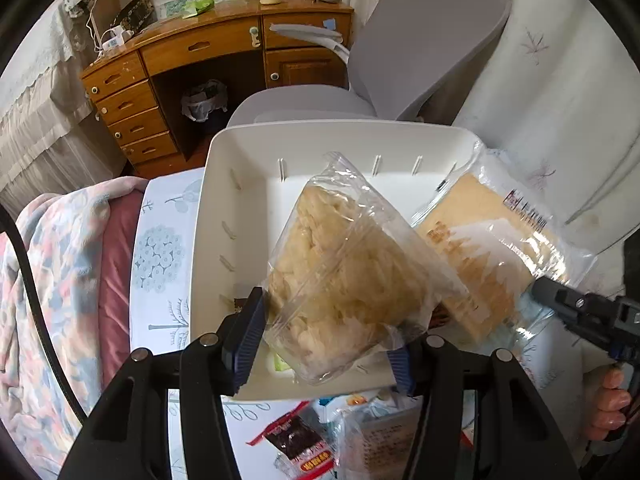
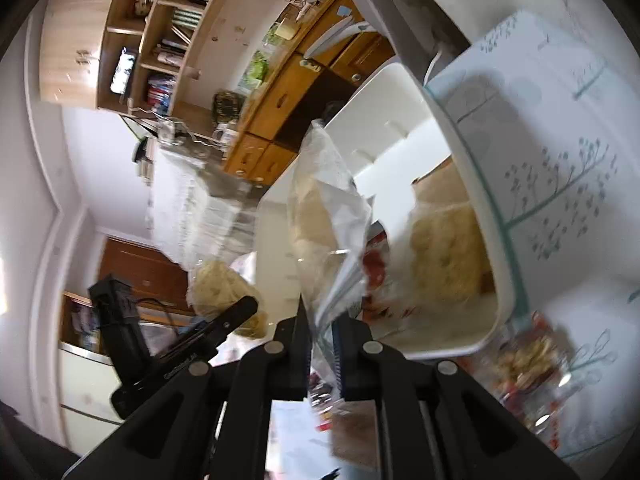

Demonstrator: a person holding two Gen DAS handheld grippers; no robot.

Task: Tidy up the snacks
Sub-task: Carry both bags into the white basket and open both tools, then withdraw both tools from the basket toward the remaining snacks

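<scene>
Bedroom clutter is framing everything: a wooden desk (image 1: 208, 52) at twelve o'clock in the left wrist view, a grey chair (image 1: 420, 48) beside it, and a tree-print sheet (image 1: 164, 248) covering the bed where the white bin (image 1: 224, 184) is sitting. Both hands are carrying snacks to that bin at once. The left gripper (image 1: 324, 344) is pinching a clear bag of pale chips (image 1: 344, 272), jaws part spread around its bulk, holding it over the bin's middle. At three o'clock the right gripper (image 1: 560, 300) is squeezing the edge of a flat tan-printed packet (image 1: 480, 248) between nearly closed jaws, over the bin's right rim. More wrapped snacks (image 1: 304, 444) are waiting on the sheet at six o'clock. This looks like the placing step; next, each bag probably needs lowering to the bin floor side by side before the jaws let go, or the chips may tip onto the packet.
</scene>
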